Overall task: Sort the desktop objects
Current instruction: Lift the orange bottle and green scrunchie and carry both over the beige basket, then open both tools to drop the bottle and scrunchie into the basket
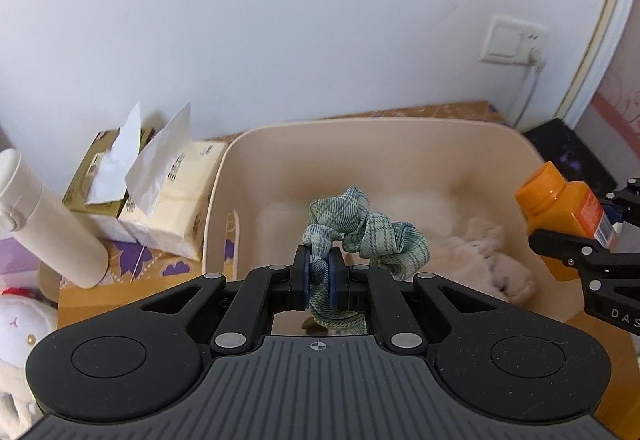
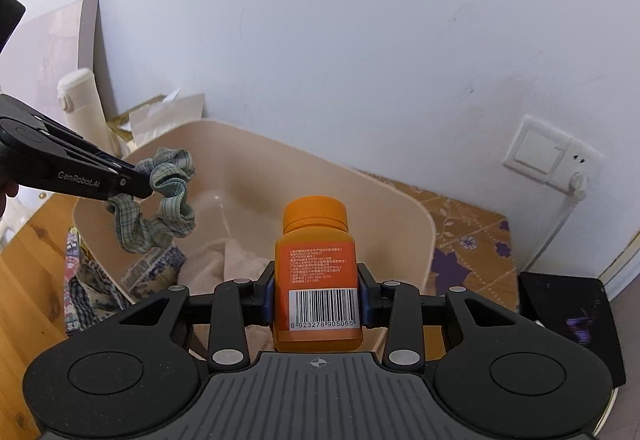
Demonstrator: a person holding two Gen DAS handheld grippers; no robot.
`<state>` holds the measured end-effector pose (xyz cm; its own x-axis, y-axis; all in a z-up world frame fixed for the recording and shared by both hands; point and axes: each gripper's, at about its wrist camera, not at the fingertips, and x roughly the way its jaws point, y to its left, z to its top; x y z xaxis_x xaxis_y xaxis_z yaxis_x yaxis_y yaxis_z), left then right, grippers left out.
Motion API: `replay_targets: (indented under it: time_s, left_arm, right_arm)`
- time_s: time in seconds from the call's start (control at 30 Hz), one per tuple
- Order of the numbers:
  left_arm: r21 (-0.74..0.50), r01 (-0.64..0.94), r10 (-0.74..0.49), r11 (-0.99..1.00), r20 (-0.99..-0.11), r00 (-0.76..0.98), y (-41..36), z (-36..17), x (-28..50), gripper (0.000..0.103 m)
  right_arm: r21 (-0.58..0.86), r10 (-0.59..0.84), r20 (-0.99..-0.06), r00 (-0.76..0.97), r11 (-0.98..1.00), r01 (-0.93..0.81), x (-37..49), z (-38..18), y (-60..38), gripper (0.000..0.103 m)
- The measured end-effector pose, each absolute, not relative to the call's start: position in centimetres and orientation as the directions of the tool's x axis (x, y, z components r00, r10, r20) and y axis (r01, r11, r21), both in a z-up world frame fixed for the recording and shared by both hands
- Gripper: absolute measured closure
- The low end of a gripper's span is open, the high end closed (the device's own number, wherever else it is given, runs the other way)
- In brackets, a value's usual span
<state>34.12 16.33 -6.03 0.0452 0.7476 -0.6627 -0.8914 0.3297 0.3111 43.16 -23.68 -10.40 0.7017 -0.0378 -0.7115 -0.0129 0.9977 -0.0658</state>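
We hold one thing in each claw, and both hang over the beige bin (image 1: 420, 136), so we judge the step in hand is the delivery of two sorted objects into it.

The left claw (image 1: 319, 272) is fully closed and pinches the green checked scrunchie (image 1: 360, 232); most of the fabric loop sticks out ahead of the claw tips, above the inside of the bin. The right claw (image 2: 319, 298) is partly open, its pads pressing the two sides of the orange bottle (image 2: 316, 272), which stands upright between them with the cap ahead of the tips and the barcode toward the camera. This bottle is above the near rim of the bin.

The next move, in our judgement, asks us to bring each claw lower into the bin and then open it, the bottle more carefully because it can roll or tip.

Below the left claw a pale cloth (image 1: 480, 252) lies on the bin floor; what it is we cannot say. To the left of the left claw are a white flask (image 1: 44, 216) and tissue packs (image 1: 172, 200). The bin floor under the right claw is hidden by the bottle.
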Motion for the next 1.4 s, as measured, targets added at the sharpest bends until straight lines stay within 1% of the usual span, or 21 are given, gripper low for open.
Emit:
replay_targets:
  time_s: [0.23, 0.57, 0.63, 0.67, 0.7, 0.73, 0.77, 0.8, 0.83, 0.87, 0.93, 1.0, 1.1, 1.17, 1.2, 1.23, 1.33, 1.4]
  left_arm:
    - [0.338, -0.895, 0.713, 0.290, -0.700, -0.034, 17.7, -8.2, 33.9, 0.095]
    - [0.340, -0.883, 0.660, 0.324, -0.750, -0.047, 18.0, -10.2, 34.1, 0.094]
    - [0.341, -0.881, 0.654, 0.329, -0.755, -0.048, 17.8, -10.2, 34.1, 0.092]
    - [0.341, -0.881, 0.654, 0.327, -0.755, -0.049, 17.7, -10.1, 34.1, 0.090]
    - [0.341, -0.881, 0.654, 0.328, -0.755, -0.048, 17.7, -10.1, 34.1, 0.083]
    - [0.343, -0.882, 0.656, 0.324, -0.753, -0.052, 17.6, -10.1, 34.1, 0.075]
    - [0.343, -0.884, 0.658, 0.319, -0.751, -0.054, 17.5, -10.0, 34.0, 0.070]
    - [0.342, -0.887, 0.661, 0.310, -0.748, -0.057, 17.5, -9.9, 33.9, 0.064]
    - [0.337, -0.892, 0.664, 0.302, -0.746, -0.057, 17.4, -9.7, 33.8, 0.059]
    - [0.330, -0.895, 0.664, 0.298, -0.746, -0.054, 17.3, -9.6, 33.7, 0.057]
    - [0.321, -0.900, 0.664, 0.294, -0.746, -0.049, 17.2, -9.2, 33.5, 0.056]
    - [0.315, -0.902, 0.666, 0.295, -0.745, -0.042, 16.9, -8.9, 33.3, 0.056]
    - [0.314, -0.904, 0.673, 0.291, -0.738, -0.040, 16.4, -8.5, 33.1, 0.054]
    - [0.311, -0.904, 0.668, 0.294, -0.743, -0.038, 16.1, -8.2, 33.0, 0.053]
    - [0.310, -0.902, 0.668, 0.300, -0.744, -0.034, 15.8, -8.1, 33.0, 0.053]
    - [0.315, -0.899, 0.671, 0.304, -0.741, -0.033, 15.5, -8.0, 33.0, 0.053]
    - [0.327, -0.896, 0.678, 0.299, -0.734, -0.041, 14.8, -7.6, 32.7, 0.053]
    - [0.319, -0.901, 0.680, 0.294, -0.733, -0.037, 14.4, -7.2, 32.4, 0.053]
  right_arm:
    - [-0.063, -0.028, -0.750, 0.661, 0.998, -0.029, 44.5, -12.6, -23.2, 0.067]
    - [-0.062, -0.026, -0.798, 0.602, 0.997, -0.039, 44.7, -14.6, -22.5, 0.066]
    - [-0.051, -0.023, -0.803, 0.596, 0.998, -0.032, 44.5, -14.8, -22.6, 0.066]
    - [-0.041, -0.019, -0.802, 0.597, 0.999, -0.023, 44.4, -14.8, -22.6, 0.063]
    - [-0.038, -0.020, -0.803, 0.595, 0.999, -0.017, 44.4, -14.7, -22.7, 0.057]
    - [-0.041, -0.026, -0.801, 0.598, 0.999, -0.011, 44.3, -14.6, -22.7, 0.056]
    - [-0.039, -0.026, -0.797, 0.604, 0.999, -0.009, 44.1, -14.5, -22.7, 0.053]
    - [-0.038, -0.025, -0.796, 0.605, 0.999, -0.009, 44.1, -14.3, -22.6, 0.047]
    - [-0.040, -0.028, -0.794, 0.607, 0.999, -0.007, 44.0, -14.2, -22.6, 0.039]
    - [-0.045, -0.034, -0.792, 0.610, 0.999, -0.003, 44.0, -14.0, -22.6, 0.037]
    - [-0.046, -0.042, -0.784, 0.620, 0.999, 0.009, 43.7, -13.6, -22.7, 0.034]
    - [-0.040, -0.042, -0.778, 0.627, 0.999, 0.017, 43.2, -13.1, -22.9, 0.028]
    - [-0.022, -0.037, -0.758, 0.651, 0.999, 0.031, 42.7, -12.3, -22.9, 0.024]
    - [-0.016, -0.040, -0.749, 0.661, 0.999, 0.042, 42.2, -11.8, -22.8, 0.018]
    - [-0.017, -0.043, -0.747, 0.664, 0.999, 0.046, 42.1, -11.5, -22.8, 0.012]
    - [-0.020, -0.049, -0.741, 0.669, 0.999, 0.050, 41.9, -11.3, -22.7, 0.009]
    - [-0.029, -0.055, -0.724, 0.688, 0.998, 0.049, 41.4, -10.4, -22.1, 0.005]
    - [-0.035, -0.058, -0.712, 0.700, 0.998, 0.047, 40.9, -9.9, -21.8, 0.000]
